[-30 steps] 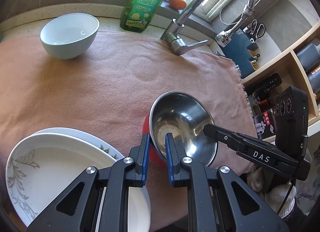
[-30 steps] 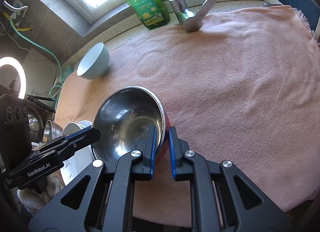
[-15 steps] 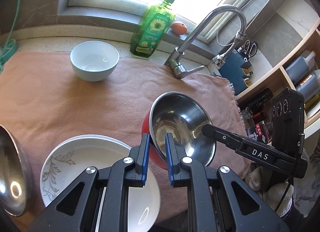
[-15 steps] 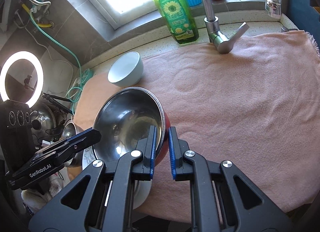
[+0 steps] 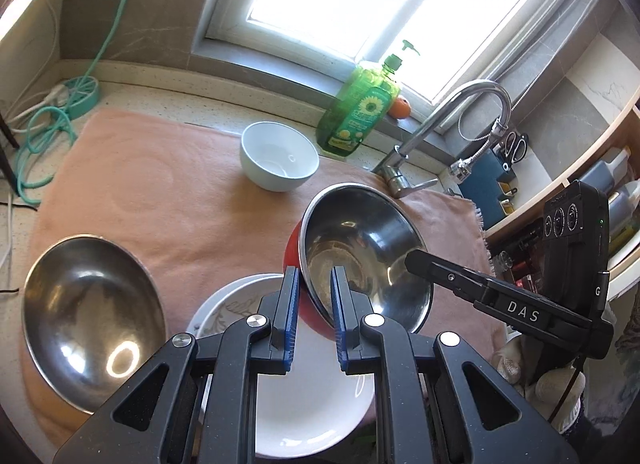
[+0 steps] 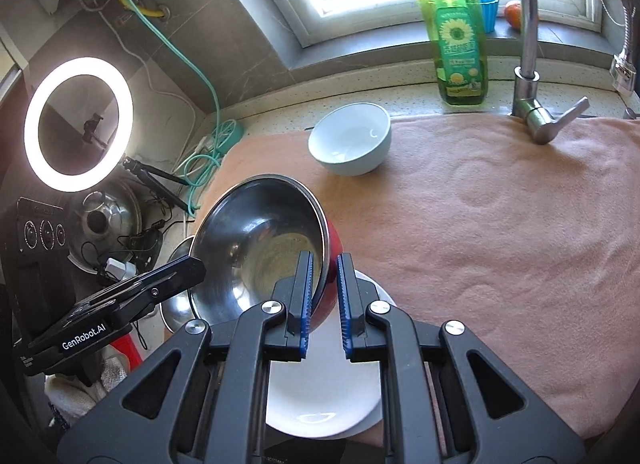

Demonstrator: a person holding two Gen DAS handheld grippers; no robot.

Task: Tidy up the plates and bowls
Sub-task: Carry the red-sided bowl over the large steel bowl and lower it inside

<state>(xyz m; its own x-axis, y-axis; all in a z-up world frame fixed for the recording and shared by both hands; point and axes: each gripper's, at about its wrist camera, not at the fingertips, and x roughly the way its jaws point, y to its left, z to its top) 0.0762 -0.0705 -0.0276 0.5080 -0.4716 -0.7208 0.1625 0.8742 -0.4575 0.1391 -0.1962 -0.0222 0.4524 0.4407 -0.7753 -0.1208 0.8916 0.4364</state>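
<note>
Both the left tongs [image 5: 313, 288] and right tongs [image 6: 323, 278] pinch the red-sided round steel bowl's [image 5: 360, 248] rim at six o'clock; uneven pull could tip it onto the white plates [image 5: 304, 416].

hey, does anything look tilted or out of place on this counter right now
The red-sided steel bowl is tilted steeply in the air above the white plates, gripped at opposite rim edges by the left gripper and right gripper.
</note>
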